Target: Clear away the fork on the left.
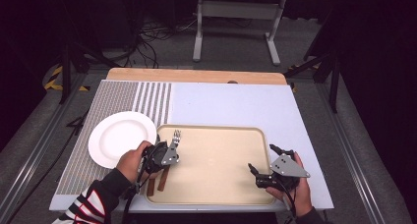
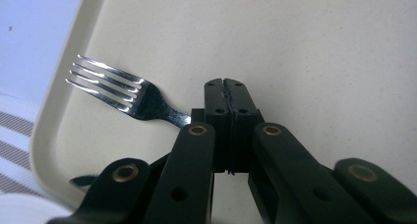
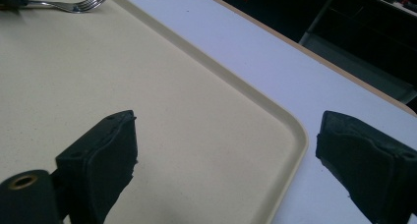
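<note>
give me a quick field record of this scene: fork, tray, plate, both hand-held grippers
fork: lies on the tray near its left rim, tines pointing to the far side, wooden handle toward the person
tray: beige, on the light blue table top, in front of the person
plate: white, nothing on it, on the striped mat left of the tray
left hand-held gripper: jaws shut, over the fork's neck; whether they pinch it cannot be told
right hand-held gripper: jaws wide open, nothing between them, at the tray's right rim
</note>
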`<state>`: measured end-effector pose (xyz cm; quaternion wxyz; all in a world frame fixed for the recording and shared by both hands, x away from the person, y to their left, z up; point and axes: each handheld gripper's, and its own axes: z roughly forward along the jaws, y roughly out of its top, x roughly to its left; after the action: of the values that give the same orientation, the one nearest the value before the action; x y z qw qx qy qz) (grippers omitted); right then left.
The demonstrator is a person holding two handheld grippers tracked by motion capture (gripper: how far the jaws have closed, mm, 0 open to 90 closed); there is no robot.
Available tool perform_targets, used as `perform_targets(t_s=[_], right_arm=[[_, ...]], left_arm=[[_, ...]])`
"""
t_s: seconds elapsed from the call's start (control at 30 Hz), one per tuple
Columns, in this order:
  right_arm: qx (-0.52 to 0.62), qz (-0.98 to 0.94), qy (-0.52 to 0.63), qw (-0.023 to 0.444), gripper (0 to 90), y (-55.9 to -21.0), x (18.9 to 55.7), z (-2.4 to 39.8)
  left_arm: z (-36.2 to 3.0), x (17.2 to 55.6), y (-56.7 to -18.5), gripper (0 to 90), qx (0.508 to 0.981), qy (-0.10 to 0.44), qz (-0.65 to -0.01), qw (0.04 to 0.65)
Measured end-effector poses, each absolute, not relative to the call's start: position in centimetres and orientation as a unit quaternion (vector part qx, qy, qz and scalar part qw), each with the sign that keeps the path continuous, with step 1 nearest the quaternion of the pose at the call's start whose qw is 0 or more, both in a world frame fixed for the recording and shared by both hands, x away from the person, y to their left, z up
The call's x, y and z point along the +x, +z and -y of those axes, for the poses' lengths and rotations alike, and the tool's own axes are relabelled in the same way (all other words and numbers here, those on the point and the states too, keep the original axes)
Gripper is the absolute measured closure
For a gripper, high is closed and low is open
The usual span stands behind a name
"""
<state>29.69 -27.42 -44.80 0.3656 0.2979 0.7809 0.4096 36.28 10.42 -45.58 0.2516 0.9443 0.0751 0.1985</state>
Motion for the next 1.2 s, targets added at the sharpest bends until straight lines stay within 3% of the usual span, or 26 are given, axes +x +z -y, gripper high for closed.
perform_targets(t_s=[1.2], right_arm=[[0.277, -0.785, 0.414, 0.367, 9.2, -45.1, 29.4, 27.0]], left_arm=[[-12.7, 35.5, -45.1, 89.9, 0.937, 0.226, -0.080, 0.254]])
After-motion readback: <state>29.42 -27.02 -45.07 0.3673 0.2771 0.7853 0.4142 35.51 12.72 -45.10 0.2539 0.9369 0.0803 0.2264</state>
